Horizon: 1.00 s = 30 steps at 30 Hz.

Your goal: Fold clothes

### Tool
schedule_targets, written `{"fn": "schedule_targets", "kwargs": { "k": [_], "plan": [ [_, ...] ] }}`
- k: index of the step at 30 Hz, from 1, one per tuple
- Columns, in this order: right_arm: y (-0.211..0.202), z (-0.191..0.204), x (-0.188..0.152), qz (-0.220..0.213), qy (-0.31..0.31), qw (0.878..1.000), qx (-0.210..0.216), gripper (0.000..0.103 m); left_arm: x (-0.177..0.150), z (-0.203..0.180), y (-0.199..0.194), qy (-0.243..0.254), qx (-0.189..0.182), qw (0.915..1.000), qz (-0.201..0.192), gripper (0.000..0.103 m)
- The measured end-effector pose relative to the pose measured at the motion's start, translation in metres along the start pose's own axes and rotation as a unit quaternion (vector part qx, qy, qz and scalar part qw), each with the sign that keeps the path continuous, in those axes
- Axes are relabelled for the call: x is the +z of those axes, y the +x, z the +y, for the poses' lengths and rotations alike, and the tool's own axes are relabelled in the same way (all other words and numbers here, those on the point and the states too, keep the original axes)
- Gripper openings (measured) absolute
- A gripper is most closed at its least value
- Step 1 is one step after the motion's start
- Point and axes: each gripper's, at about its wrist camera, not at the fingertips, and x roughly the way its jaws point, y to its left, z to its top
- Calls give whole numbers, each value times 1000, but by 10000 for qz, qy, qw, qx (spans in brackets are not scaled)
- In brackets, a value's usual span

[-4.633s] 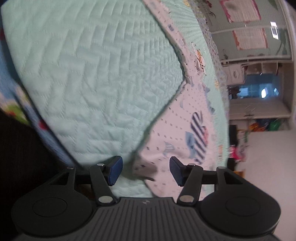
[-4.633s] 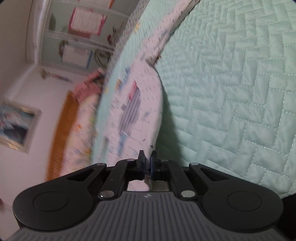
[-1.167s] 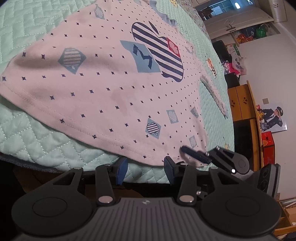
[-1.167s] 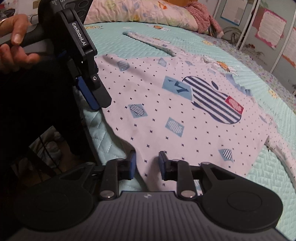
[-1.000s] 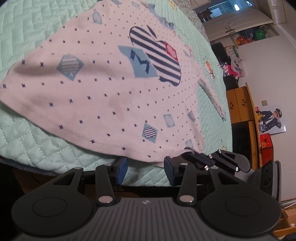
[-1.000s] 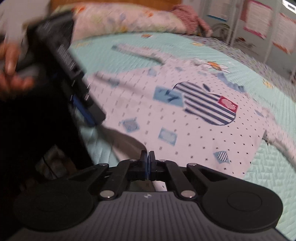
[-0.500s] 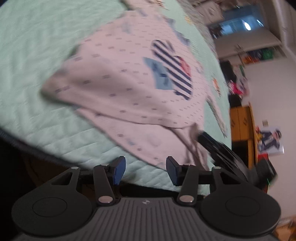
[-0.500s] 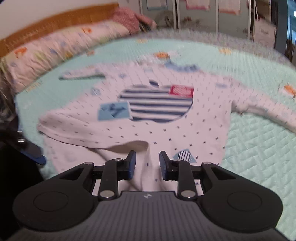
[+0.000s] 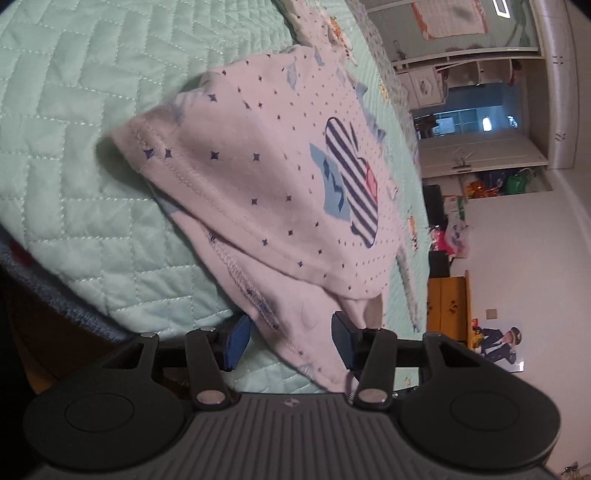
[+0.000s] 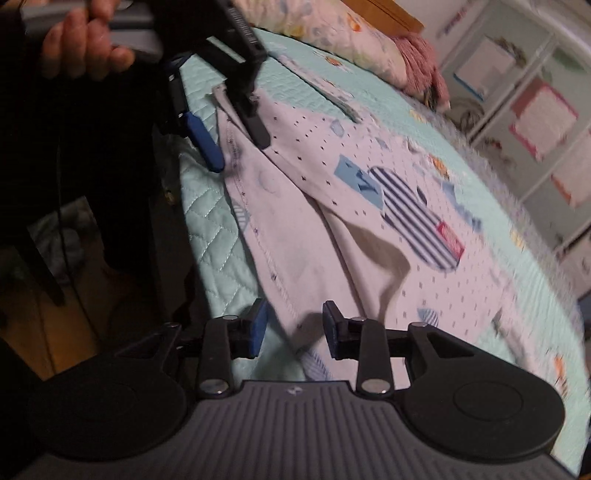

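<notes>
A home bedroom, likely a child's. Under both grippers spreads a bed with a mint quilt [image 9: 74, 122] sewn in zigzags. Ahead of the right gripper, at the bed's far end, lie a patterned pillow [image 10: 332, 29] and a wooden headboard [image 10: 395, 14]. Beyond it stand white wardrobe doors [image 10: 535, 110] with pictures stuck on. Past the left gripper are a yellow cabinet [image 9: 447, 302], a poster [image 9: 498, 347] on the wall, toys [image 9: 491, 184] and white cupboards [image 9: 480, 155].
</notes>
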Motion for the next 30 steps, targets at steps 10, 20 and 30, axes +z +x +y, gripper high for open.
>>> {"fn": "schedule_targets", "kwargs": {
  "k": [10,20,30],
  "plan": [
    [-6,7,-4,40,-513,9985,-177,36,-12,-4,-4,141,85,9998,72,46],
    [7,16,2,-75,-1212,9913,-506,39,-13,5,-5,-338,-254,9990,-112,47],
    [5,15,0,-68,-1103,9920,-607,39,-13,11,-17,-612,-79,9977,-271,45]
  ]
}}
